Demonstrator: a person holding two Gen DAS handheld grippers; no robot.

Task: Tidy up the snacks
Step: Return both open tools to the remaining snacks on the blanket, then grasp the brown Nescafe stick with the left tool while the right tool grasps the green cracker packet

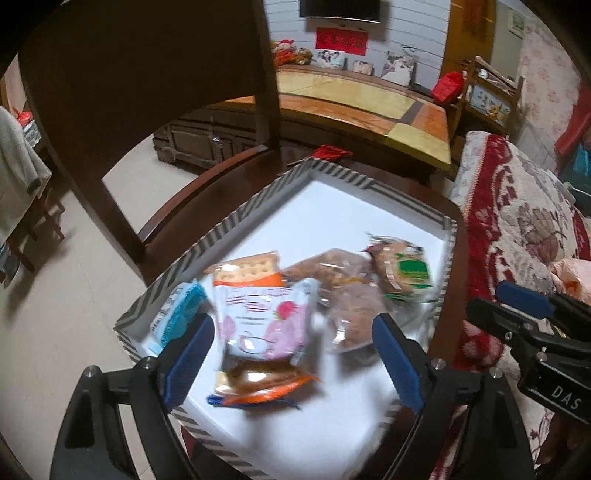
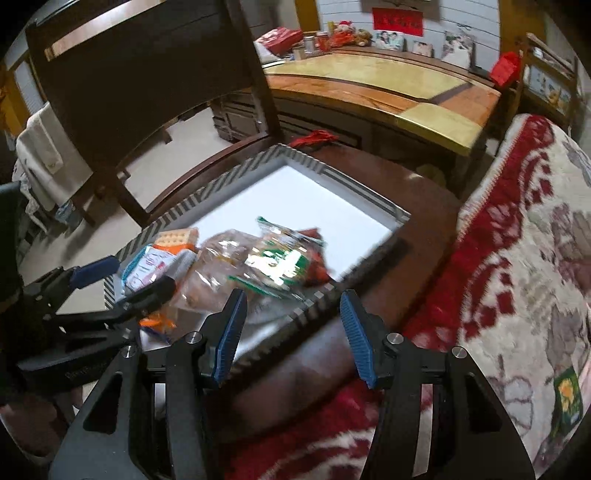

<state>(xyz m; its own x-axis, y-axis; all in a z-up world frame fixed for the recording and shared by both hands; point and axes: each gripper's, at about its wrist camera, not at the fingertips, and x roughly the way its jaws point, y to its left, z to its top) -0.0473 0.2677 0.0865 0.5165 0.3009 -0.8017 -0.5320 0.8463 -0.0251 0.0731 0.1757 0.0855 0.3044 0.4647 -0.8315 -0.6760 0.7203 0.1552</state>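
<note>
Ahead of me a dark wooden chair (image 1: 147, 92) on pale floor tiles (image 1: 66, 295), a long glossy yellow-and-orange cabinet top (image 1: 351, 99) with framed photos, grey panelled wall (image 1: 406, 33) bearing a red banner (image 1: 341, 38), red-and-cream floral quilt (image 1: 517, 206) at my right.

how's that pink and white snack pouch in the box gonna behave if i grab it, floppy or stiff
The pink and white pouch is probably floppy: its film looks thin and crinkled. It likely weighs little, since it rests propped on the orange cracker packets without flattening them. The glossy wrapper may slip, so the left tongs, now open, should probably pinch its middle.
</note>
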